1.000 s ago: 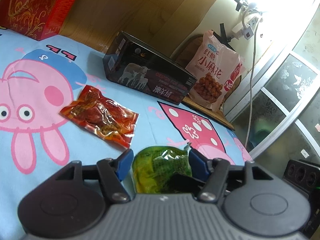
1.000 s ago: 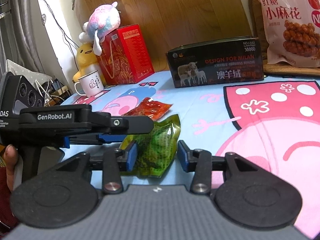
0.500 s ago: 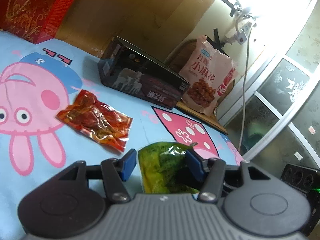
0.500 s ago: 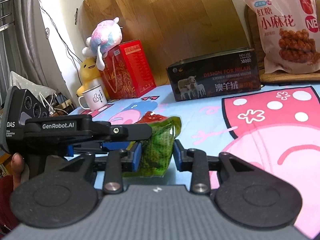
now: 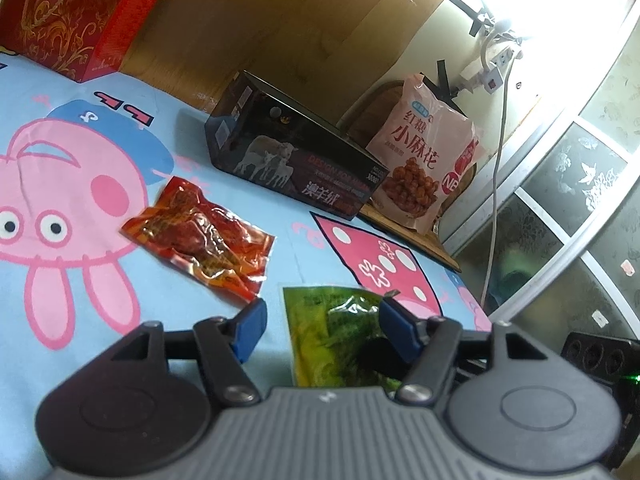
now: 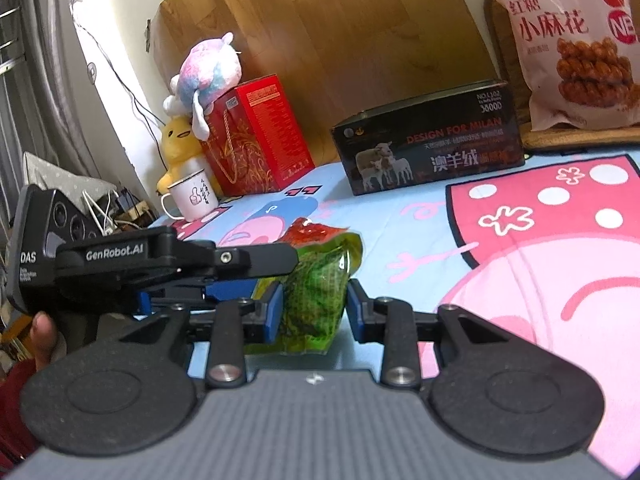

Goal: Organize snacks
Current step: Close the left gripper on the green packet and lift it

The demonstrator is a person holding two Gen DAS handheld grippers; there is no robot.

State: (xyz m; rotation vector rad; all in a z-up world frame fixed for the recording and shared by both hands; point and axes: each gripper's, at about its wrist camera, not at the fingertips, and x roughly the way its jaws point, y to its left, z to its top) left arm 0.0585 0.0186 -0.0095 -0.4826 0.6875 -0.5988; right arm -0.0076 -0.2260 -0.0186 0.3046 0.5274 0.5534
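A green snack packet [image 6: 316, 292] stands upright between the blue pads of my right gripper [image 6: 314, 314], which is shut on it. The same packet shows in the left wrist view [image 5: 336, 336], lifted off the sheet. My left gripper [image 5: 320, 326] is open, its right pad near the packet's edge and its left pad well apart. A red snack packet [image 5: 200, 236] lies flat on the blue cartoon bedsheet [image 5: 72, 216], ahead and left of my left gripper. It peeks out behind the green packet in the right wrist view [image 6: 316, 232].
A dark box with sheep [image 5: 296, 172] stands at the back, a pink snack bag [image 5: 424, 168] to its right. A red gift box [image 6: 256, 140], plush toys [image 6: 208, 76] and a white mug [image 6: 194, 198] stand at the far left.
My right gripper has closed on the green packet and raised it upright. My left gripper has opened wider and let it go.
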